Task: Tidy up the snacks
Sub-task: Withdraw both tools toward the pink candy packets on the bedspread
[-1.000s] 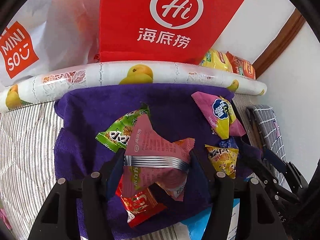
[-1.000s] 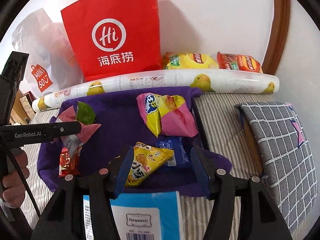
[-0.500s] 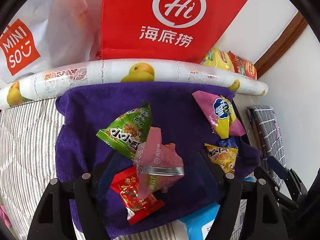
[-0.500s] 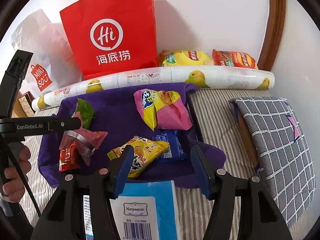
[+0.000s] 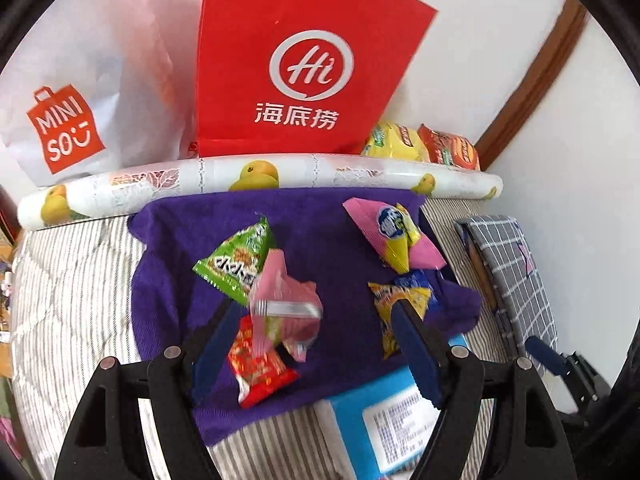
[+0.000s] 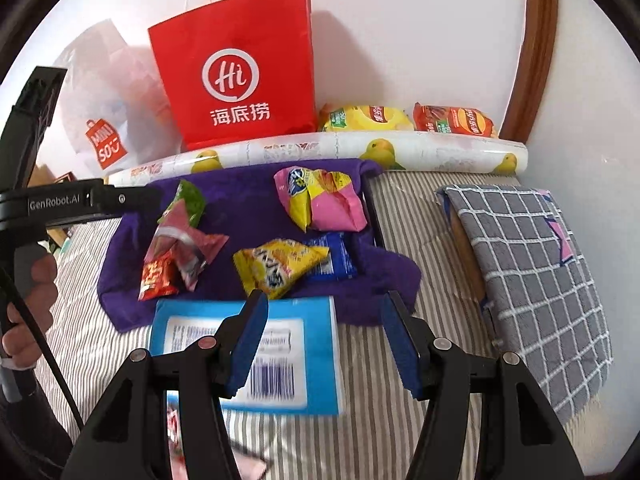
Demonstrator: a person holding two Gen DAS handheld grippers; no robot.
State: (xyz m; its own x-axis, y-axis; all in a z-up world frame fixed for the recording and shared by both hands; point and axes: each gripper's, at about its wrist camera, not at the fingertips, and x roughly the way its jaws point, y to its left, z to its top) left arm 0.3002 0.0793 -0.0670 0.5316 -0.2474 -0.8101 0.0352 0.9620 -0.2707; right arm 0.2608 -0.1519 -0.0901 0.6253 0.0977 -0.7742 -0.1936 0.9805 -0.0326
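Note:
Several snack packets lie on a purple cloth (image 5: 320,216). A green packet (image 5: 236,260), a pink packet (image 5: 288,300) and a red packet (image 5: 260,368) overlap at its left. A pink-and-yellow bag (image 5: 394,236), a yellow packet (image 5: 390,312) and a blue packet (image 5: 416,280) lie at its right. My left gripper (image 5: 313,306) hovers open above the pink packet without touching it. My right gripper (image 6: 325,300) is open and holds nothing. It hangs over a blue box (image 6: 248,344), just short of the yellow packet (image 6: 280,266).
A red paper bag (image 5: 304,64) and a white shopping bag (image 5: 80,92) stand against the wall behind a mango-print roll (image 5: 256,176). Yellow chips (image 6: 364,118) and red chips (image 6: 454,120) lie behind the roll. A grey checked cloth (image 6: 532,264) covers the striped bedding (image 6: 412,216) on the right. A hand (image 6: 28,280) grips the left handle.
My left gripper opened and let go of the pink packet, which now lies on the cloth over the red one. Both grippers drew back and up from the snacks.

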